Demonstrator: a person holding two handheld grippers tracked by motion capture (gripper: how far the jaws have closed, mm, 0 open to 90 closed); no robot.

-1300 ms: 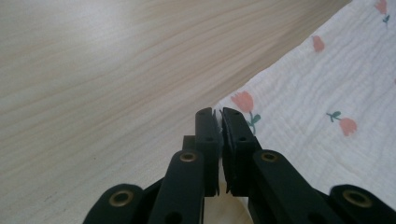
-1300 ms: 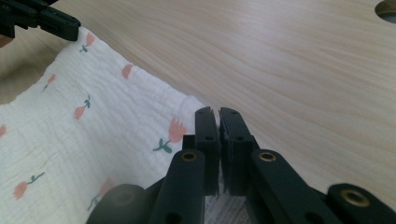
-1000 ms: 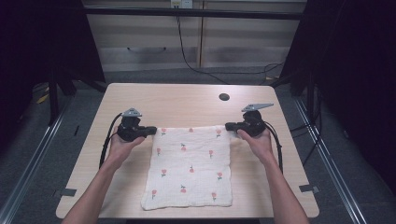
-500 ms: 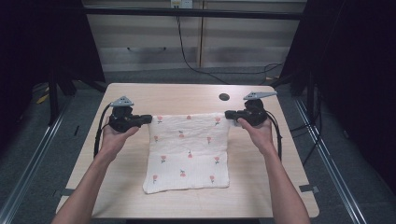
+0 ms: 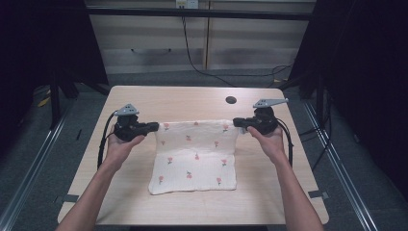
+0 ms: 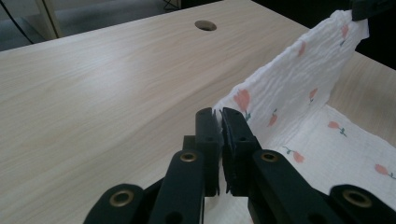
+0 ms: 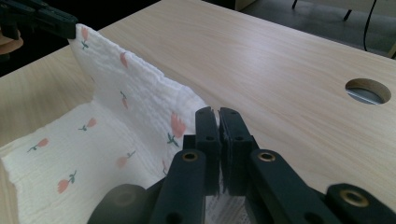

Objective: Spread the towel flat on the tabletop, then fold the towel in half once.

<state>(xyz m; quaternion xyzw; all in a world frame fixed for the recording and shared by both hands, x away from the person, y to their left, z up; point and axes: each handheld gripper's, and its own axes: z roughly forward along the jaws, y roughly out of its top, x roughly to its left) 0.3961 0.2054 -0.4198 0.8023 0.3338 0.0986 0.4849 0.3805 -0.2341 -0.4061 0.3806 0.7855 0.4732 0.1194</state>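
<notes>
A: Why are we holding the cloth (image 5: 195, 156) w/ both claws at once?

B: One claw per far corner. Left claw (image 5: 153, 126) is clenched on the far-left corner, right claw (image 5: 236, 122) clenched on the far-right one. Pinched like that, the far edge stays stretched btwn us, no sag in the middle.

A: And the rest of it?

B: The near part lies flat on the counter (image 5: 192, 98); the far strip is lifted off it and stands up like a low wall. In the left gripper view the cloth (image 6: 299, 84) rises from our pads up toward the other claw. Same thing mirrored in the right gripper view (image 7: 135, 88).

A: So why lift only the far edge?

B: We'd judge it's the start of a fold, far edge to be brought toward the near edge. Corners need to travel together or it skews.

A: Which way does it run?

B: Held edge runs left–right across the counter, approx parallel to the near edge. The flat part's long axis looks front-to-back, though it's close to square, so hard to say.
</notes>
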